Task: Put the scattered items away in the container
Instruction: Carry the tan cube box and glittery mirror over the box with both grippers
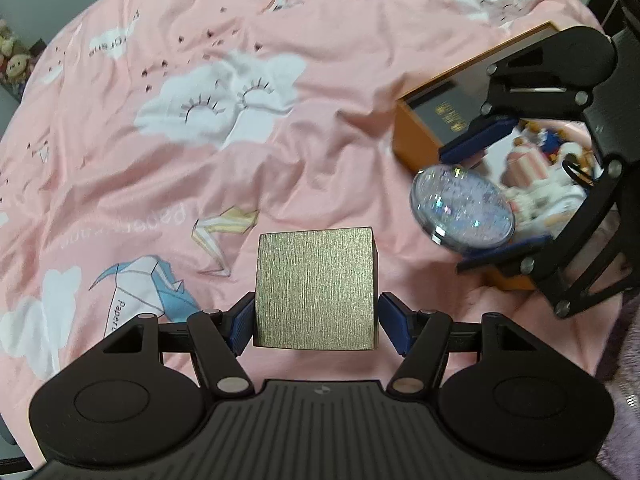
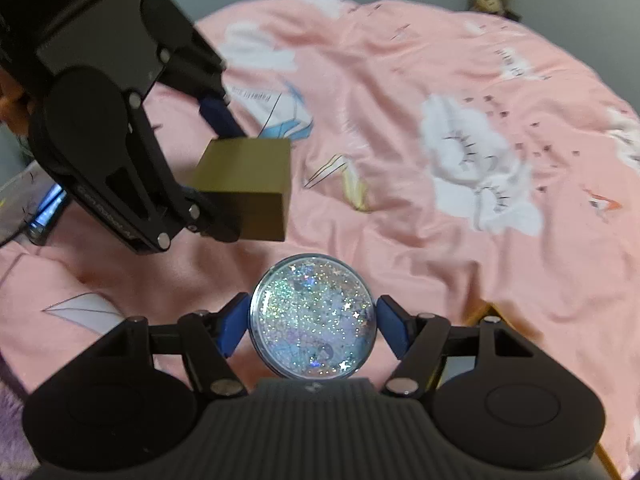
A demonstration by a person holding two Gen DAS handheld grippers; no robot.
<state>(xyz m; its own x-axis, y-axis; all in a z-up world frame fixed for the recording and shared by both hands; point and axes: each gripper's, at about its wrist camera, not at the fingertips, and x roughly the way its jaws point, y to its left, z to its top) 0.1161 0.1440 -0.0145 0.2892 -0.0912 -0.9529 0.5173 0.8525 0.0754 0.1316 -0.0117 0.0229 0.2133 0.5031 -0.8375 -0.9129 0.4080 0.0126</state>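
Gripping one gold box (image 1: 316, 288), the left gripper (image 1: 316, 322); one glitter disc (image 2: 313, 316) sits clamped in the right gripper (image 2: 313, 330), beside one orange container (image 1: 416, 136).

The left gripper (image 1: 316, 322) points steeply down, its blue pads (image 1: 242, 328) pressed on either side of a gold box (image 1: 316, 288) held clear of the bedding. The right gripper (image 2: 314, 326), tilted down less steeply, clamps a glitter disc (image 2: 314, 320) by its rim between both pads (image 2: 394, 326), beside the left one
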